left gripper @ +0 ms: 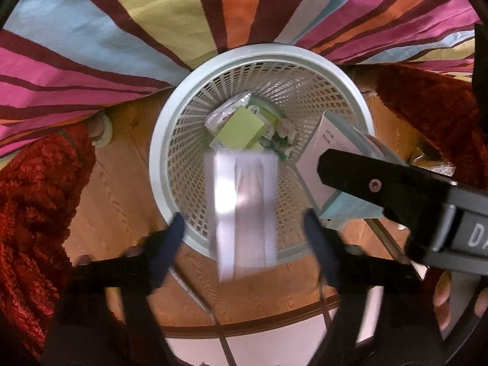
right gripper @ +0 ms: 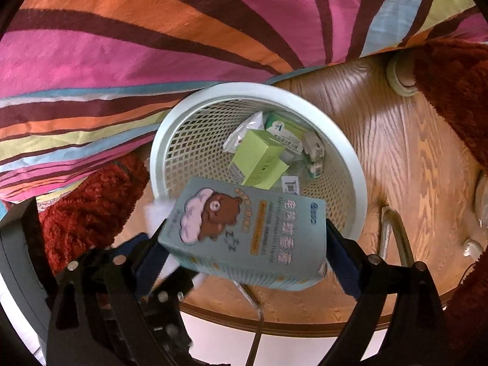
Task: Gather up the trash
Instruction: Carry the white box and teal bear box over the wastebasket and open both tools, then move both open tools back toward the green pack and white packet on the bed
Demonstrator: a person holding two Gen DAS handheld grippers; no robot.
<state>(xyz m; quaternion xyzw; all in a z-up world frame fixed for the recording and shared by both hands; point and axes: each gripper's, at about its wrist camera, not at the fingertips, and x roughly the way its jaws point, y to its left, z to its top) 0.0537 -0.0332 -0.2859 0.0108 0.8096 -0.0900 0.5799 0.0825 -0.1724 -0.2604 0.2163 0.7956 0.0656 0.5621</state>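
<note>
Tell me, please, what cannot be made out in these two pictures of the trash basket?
- Left wrist view: the white item between the open left gripper fingers is motion-blurred; what it is cannot be told.
- Right wrist view: the bear box held in the right gripper hides the near rim of the basket.
- Both views: print on the green box is too small to read.
</note>
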